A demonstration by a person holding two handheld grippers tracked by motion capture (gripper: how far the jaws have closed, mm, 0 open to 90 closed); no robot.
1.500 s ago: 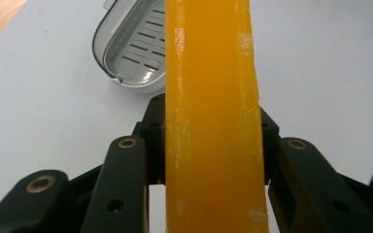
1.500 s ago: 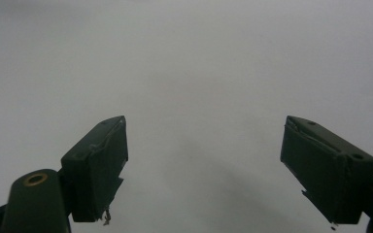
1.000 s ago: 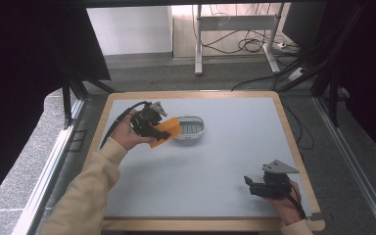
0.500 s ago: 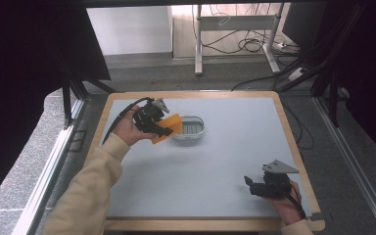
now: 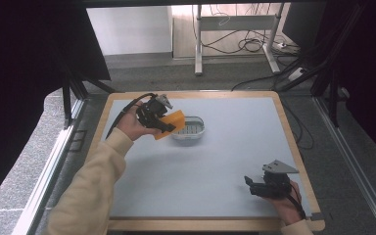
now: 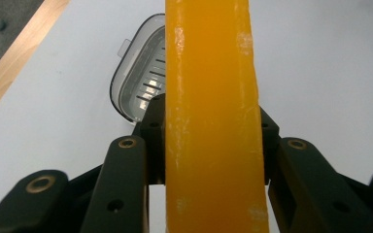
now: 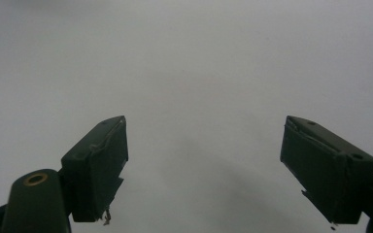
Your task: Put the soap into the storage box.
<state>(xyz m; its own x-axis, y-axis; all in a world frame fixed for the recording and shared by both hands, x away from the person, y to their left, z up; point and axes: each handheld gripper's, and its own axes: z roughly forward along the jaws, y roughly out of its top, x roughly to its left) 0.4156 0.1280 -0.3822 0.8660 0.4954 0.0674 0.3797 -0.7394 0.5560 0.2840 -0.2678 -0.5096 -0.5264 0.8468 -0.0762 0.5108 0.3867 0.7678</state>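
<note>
An orange bar of soap (image 5: 172, 123) (image 6: 210, 121) is clamped edge-on between the jaws of my left gripper (image 5: 162, 122) (image 6: 209, 126), held just above the table at the back left. Right beside it, a little farther on, sits a clear oval soap dish (image 5: 191, 129) (image 6: 138, 82) with a slotted floor. The soap hides part of the dish. My right gripper (image 5: 250, 184) (image 7: 218, 170) rests low at the front right of the table, open, with bare grey mat between its fingertips.
A grey mat (image 5: 210, 166) covers the table inside a wooden rim (image 5: 293, 142). Dark frame posts stand off the table's left and right sides. Cables lie on the floor beyond the far edge.
My left gripper has tilted slightly and drawn the soap a little up and back beside the dish. The right gripper has stayed put.
</note>
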